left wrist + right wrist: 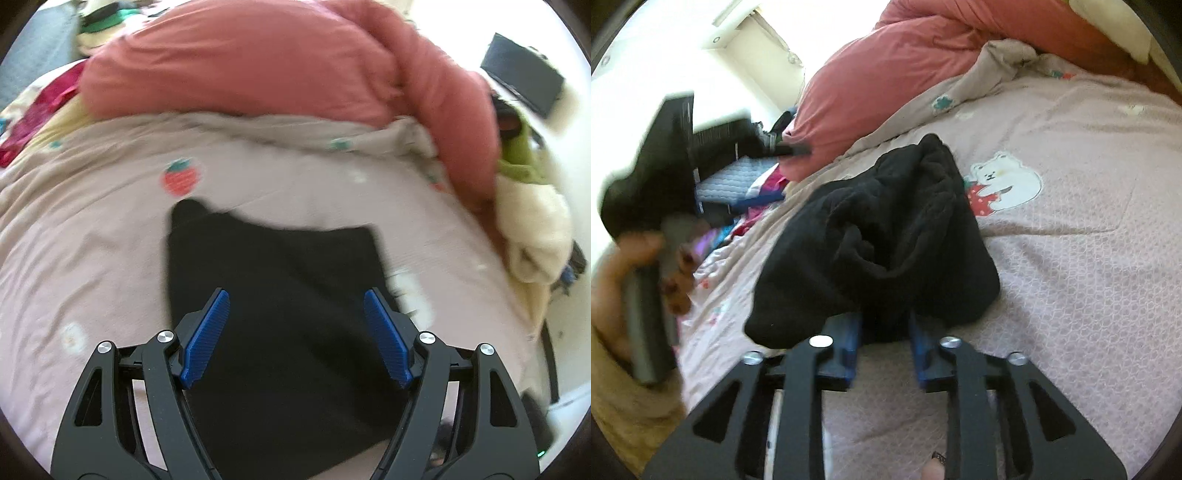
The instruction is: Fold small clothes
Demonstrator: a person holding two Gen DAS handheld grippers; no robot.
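Left wrist view: the left gripper hangs wide open over the black garment, blue pads clear of the cloth. The garment lies on the pink bedspread. Right wrist view shows the right gripper parted, a bunched fold of cloth between its pads; whether they press it, I can't tell. A hand grips the left gripper's handle.

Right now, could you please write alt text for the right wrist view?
A crumpled black garment lies on a pink bedspread, its near edge between the right gripper's partly open blue jaws. At left, a hand holds the left gripper.
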